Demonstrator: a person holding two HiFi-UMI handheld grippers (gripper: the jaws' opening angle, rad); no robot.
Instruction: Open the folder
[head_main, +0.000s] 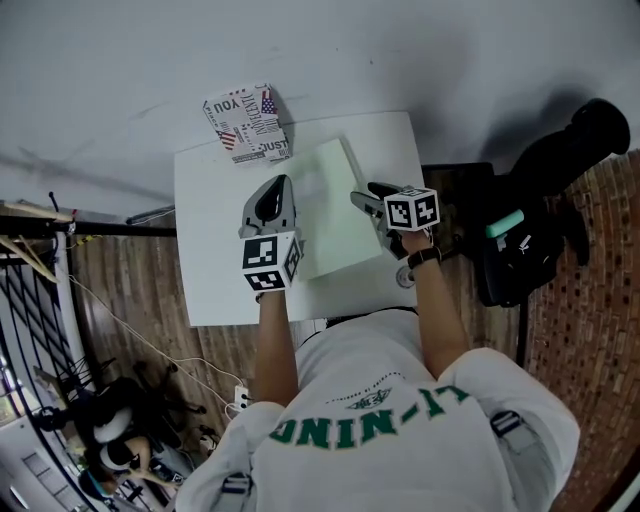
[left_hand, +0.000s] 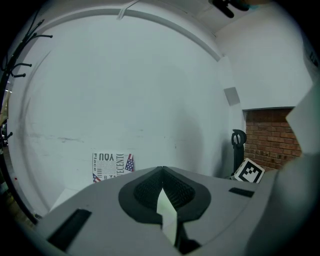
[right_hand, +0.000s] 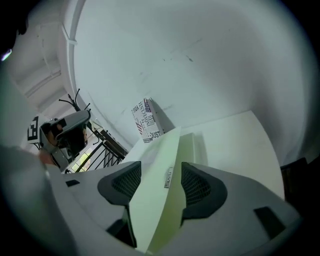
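Observation:
A pale green folder (head_main: 335, 210) lies on the white table (head_main: 212, 262). My left gripper (head_main: 277, 190) sits at the folder's left edge. In the left gripper view its jaws (left_hand: 162, 189) are shut on a thin pale green sheet of the folder (left_hand: 168, 216). My right gripper (head_main: 366, 197) is at the folder's right edge. In the right gripper view it (right_hand: 160, 182) stands wide open. The folder's edge (right_hand: 161, 150), with a small label on it, runs between the two pads, and a gap shows on the right side.
A box printed with words and flags (head_main: 247, 122) stands at the table's far left corner, against the white wall. A black bag (head_main: 545, 225) sits on the brick floor right of the table. A dark metal railing (head_main: 30, 300) and cables are at the left.

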